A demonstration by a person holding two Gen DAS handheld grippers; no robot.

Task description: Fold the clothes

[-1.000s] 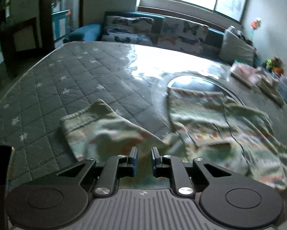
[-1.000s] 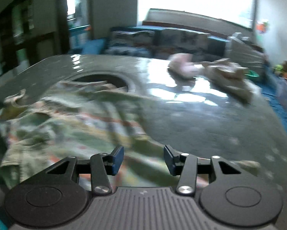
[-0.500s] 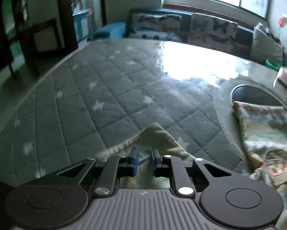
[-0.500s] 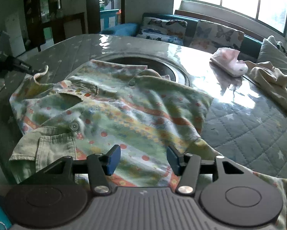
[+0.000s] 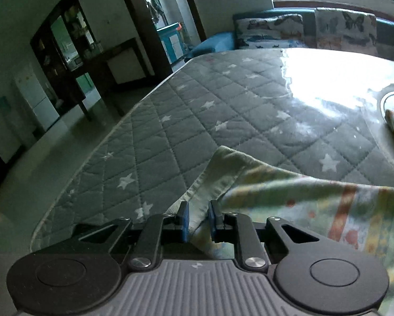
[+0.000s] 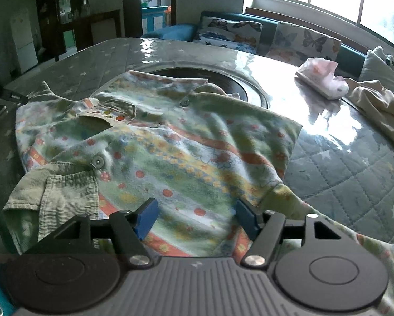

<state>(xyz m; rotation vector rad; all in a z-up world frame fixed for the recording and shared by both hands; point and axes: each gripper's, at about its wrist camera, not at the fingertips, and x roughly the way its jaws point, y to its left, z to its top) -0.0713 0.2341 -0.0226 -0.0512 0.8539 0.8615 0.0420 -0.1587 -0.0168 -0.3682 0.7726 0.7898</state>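
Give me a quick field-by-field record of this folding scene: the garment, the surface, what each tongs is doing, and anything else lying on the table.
garment: floral striped child's shirt, spread front up, buttons showing
surface: grey quilted star-print table cover
left tongs: nearly closed on a fold of the shirt's edge
right tongs: jaws apart and just widened, above the shirt's lower part, nothing gripped
other items: pink folded cloth, beige crumpled garment at far right

The left gripper (image 5: 197,221) is tipped downward, its jaws nearly closed. The right gripper (image 6: 196,221) is tipped downward too; its jaws have just been opened wide.
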